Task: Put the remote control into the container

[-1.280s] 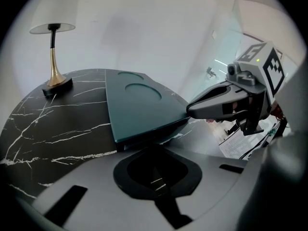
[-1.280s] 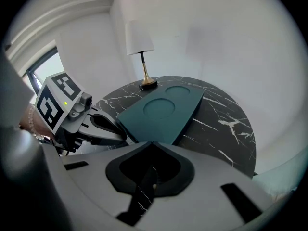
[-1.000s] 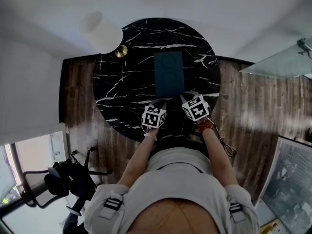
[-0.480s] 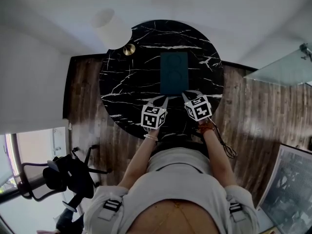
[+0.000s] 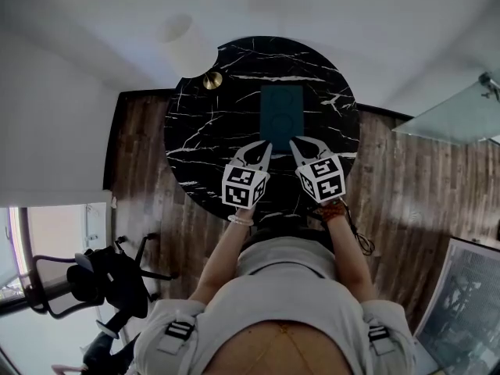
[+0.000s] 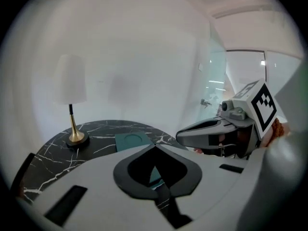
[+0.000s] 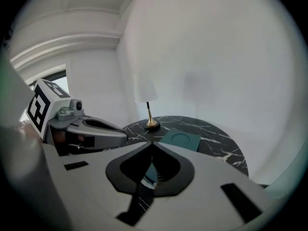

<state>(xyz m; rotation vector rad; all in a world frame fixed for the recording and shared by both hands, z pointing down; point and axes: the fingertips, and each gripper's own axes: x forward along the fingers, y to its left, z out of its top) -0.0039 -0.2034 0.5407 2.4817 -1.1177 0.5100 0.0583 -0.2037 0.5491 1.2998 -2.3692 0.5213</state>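
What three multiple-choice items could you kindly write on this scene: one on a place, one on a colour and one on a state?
1. In the head view, where does the lamp stand on the table?
A. at the far left rim
B. at the centre
C. at the near right rim

2. What colour is the container?
A. red
B. teal
C. yellow

3. How do the jaws of the left gripper and right gripper stand?
A. together, empty
B. wide apart
C. clamped on the container

Answers:
1 A: it stands by the rim, up and left of the container.
2 B: it shows teal against the black marble.
3 A: each gripper view shows the jaws meeting with nothing between them.
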